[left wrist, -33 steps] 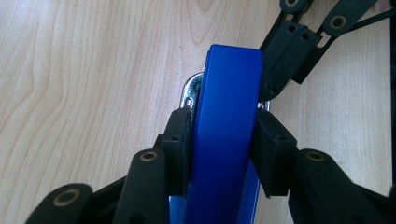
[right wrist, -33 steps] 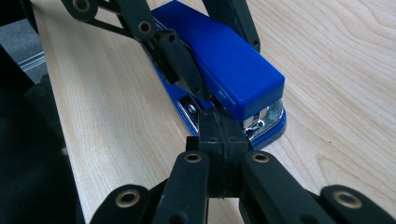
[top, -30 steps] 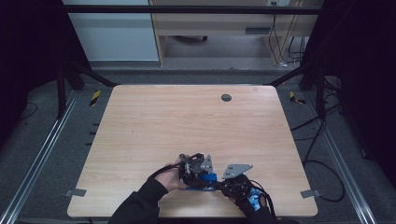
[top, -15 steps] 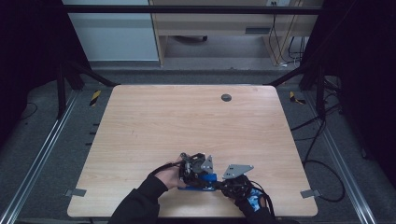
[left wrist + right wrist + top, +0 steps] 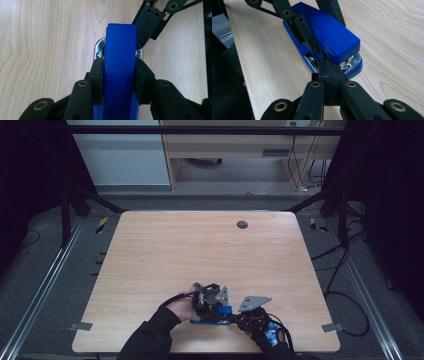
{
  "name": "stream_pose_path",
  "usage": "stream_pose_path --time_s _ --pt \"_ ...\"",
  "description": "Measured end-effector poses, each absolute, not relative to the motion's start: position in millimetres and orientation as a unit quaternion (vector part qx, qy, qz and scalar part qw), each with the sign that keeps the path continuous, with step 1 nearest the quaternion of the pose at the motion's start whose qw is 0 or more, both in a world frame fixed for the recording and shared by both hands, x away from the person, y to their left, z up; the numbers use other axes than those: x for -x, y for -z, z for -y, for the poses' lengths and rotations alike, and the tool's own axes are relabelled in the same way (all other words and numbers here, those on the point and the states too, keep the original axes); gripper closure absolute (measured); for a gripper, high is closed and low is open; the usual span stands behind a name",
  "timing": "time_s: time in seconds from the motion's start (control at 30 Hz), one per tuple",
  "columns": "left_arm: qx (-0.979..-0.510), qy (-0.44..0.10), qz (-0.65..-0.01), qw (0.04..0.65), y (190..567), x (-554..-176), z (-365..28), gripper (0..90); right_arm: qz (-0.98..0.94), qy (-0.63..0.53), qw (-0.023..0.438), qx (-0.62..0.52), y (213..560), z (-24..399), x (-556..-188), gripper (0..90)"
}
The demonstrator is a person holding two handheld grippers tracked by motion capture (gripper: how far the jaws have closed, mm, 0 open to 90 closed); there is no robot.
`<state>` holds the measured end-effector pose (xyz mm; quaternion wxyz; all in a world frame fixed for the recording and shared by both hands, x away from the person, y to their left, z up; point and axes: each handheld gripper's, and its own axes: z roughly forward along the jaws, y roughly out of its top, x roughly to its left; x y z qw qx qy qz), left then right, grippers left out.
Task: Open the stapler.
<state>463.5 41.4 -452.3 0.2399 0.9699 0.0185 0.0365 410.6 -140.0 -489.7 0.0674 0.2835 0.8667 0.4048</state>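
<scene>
Squeezing the blue stapler (image 5: 120, 75) from both sides, the left hand-held gripper (image 5: 119, 72) holds it, while the right hand-held gripper (image 5: 329, 72), jaws closed, touches its front end.

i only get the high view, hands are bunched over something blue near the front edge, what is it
Observer: A blue stapler, lying flat on the table.
Operator: is the left gripper on it
Observer: Yes, the left gripper has its pads pressed on both sides of the stapler's top arm.
Operator: and the right one
Observer: The right gripper has its jaws shut together, tips at the stapler's metal front end.
</scene>
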Motion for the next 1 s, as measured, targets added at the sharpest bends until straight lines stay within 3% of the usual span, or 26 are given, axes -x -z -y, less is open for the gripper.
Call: stream_pose_path --time_s 1.0 --pt "-0.963 -0.025 -0.01 0.266 452.8 -466.3 -47.8 65.8 -0.866 -0.405 0.067 -0.287 489.8 137.7 -409.9 90.0"
